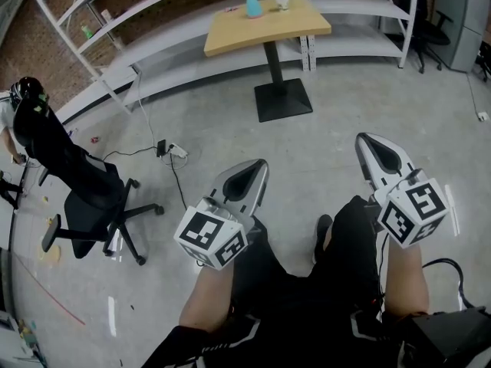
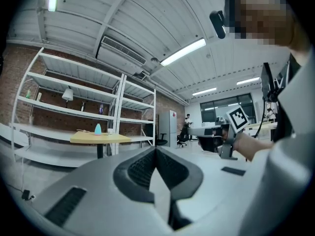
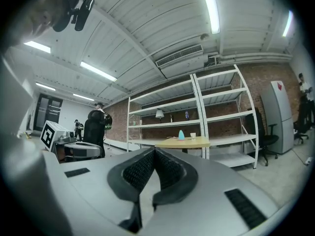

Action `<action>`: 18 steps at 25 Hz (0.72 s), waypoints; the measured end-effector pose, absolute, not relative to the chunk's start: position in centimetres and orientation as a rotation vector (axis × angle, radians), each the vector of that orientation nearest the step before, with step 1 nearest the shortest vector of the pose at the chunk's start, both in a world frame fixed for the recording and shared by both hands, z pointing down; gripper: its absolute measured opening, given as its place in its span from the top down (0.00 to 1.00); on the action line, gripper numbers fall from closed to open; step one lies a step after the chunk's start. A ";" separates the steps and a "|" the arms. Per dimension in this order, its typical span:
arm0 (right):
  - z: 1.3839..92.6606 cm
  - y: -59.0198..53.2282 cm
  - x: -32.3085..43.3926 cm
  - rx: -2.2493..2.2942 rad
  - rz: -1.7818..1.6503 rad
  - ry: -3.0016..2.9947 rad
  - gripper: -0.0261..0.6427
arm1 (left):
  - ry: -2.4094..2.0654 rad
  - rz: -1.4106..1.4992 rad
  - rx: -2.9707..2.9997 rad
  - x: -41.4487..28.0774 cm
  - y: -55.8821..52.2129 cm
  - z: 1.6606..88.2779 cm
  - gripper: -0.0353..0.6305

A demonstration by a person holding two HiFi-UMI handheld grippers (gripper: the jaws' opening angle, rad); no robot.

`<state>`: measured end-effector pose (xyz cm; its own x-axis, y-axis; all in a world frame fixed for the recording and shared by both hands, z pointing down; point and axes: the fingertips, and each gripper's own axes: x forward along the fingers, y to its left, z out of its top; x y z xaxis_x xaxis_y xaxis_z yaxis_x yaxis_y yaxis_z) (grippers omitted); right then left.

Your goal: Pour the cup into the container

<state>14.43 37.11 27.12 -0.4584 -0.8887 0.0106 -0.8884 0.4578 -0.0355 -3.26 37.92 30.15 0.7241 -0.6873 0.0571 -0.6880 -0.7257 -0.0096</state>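
Observation:
Far ahead stands a small wooden table (image 1: 230,35) with a teal container (image 1: 252,6) and a small white cup (image 1: 282,2) on it. The left gripper view shows the container (image 2: 98,129) and the cup (image 2: 110,131) small and distant. So does the right gripper view, with container (image 3: 181,134) left of cup (image 3: 193,135). My left gripper (image 1: 261,164) (image 2: 156,149) and right gripper (image 1: 362,138) (image 3: 155,150) are held level over the floor, well short of the table. Both have their jaws shut with nothing between them.
A black office chair (image 1: 84,198) stands on the floor at the left, with a person (image 1: 17,102) behind it. A power strip (image 1: 176,151) and cables lie between chair and table. White shelving (image 1: 115,21) runs behind the table; another chair (image 1: 430,31) is far right.

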 end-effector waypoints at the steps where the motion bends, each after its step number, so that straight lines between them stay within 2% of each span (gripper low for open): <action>1: 27.1 37.1 14.5 -1.637 -0.047 2.674 0.96 | -1.160 0.087 2.906 -3.2 37.9 30.1 0.96; 18: 26.5 37.7 13.4 -1.621 -0.012 2.692 0.96 | -1.166 0.064 2.902 -3.8 38.4 30.3 0.96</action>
<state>13.43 37.69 26.55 -0.4675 -0.8840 0.0047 -0.8840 0.4675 -0.0059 -3.75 38.42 30.34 0.7212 -0.6914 0.0429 -0.6919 -0.7220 -0.0023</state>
